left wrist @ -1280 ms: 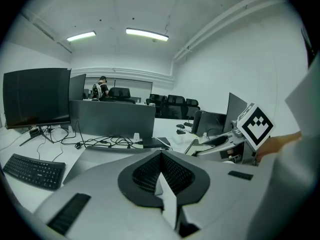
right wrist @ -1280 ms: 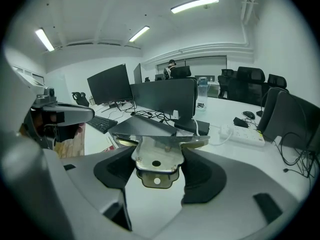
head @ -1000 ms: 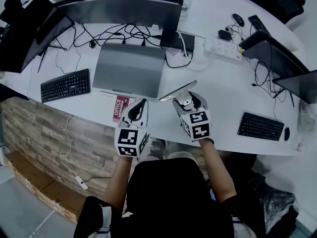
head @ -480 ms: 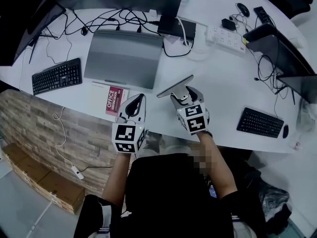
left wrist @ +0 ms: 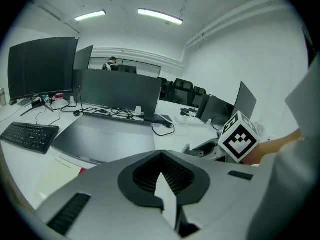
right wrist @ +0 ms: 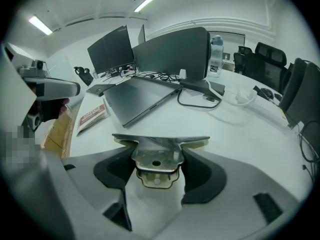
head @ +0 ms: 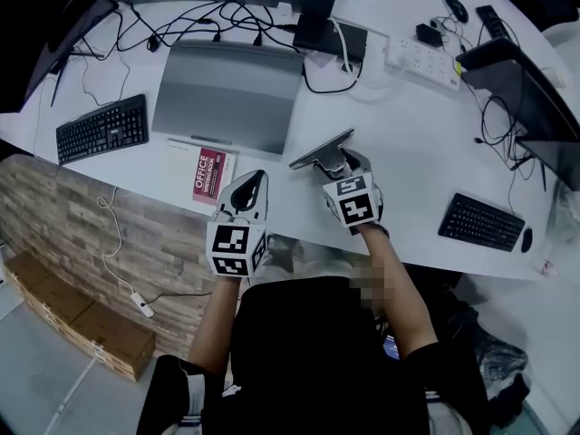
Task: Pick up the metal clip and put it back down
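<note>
My right gripper (right wrist: 156, 176) pinches the metal clip (right wrist: 159, 146) near the desk's (head: 408, 134) front edge; if my grip slackens, it could fall. My left gripper (left wrist: 162, 184) is closed and empty.

The metal clip (right wrist: 159, 151) is dull silver, tinged yellowish at its edges. The left gripper (head: 251, 185) and right gripper (head: 339, 165) are pale grey with black pads (right wrist: 112, 171); their cubes (head: 232, 250) are white with black square markers. The desk (head: 408, 143) is white, the laptop (head: 227, 93) grey, the keyboard (head: 100, 130) black, and the booklet (head: 209, 175) red and white.
</note>
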Action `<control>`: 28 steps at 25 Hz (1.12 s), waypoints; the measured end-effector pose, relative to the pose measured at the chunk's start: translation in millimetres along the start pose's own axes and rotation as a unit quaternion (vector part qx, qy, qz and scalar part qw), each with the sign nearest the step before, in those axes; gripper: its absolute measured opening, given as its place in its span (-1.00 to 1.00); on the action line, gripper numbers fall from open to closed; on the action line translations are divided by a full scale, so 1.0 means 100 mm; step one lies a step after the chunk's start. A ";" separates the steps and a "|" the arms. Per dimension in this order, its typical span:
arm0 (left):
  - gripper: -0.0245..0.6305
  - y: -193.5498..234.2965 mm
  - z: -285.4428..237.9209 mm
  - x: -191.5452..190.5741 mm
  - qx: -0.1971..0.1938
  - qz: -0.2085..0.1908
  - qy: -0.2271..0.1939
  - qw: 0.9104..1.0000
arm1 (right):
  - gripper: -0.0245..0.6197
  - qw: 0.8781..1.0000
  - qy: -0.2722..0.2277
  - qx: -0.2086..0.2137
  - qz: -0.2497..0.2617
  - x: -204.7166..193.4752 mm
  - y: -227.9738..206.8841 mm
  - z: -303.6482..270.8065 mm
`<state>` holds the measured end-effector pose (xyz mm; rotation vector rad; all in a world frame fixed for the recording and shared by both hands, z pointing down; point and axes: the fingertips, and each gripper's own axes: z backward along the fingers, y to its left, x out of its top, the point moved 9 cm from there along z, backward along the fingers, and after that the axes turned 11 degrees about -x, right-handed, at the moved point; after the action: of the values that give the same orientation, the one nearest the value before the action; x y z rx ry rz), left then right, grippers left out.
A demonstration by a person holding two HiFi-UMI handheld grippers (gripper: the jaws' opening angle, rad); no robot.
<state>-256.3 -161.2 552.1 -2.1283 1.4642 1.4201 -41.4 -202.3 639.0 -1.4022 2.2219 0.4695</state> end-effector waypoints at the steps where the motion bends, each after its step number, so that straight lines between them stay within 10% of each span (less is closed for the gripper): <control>1: -0.89 0.00 0.00 -0.01 0.001 0.000 0.001 1.000 | -0.01 1.000 0.001 0.002 0.002 0.00 0.00 -0.02; 28: -0.89 0.00 -0.07 -0.15 0.005 0.014 0.018 1.000 | -0.01 0.997 -0.006 -0.015 0.071 0.02 0.10 -0.26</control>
<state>-253.2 -155.9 567.7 -2.1460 1.5168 1.3882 -56.3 -213.5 659.7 -1.2584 2.3239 0.5585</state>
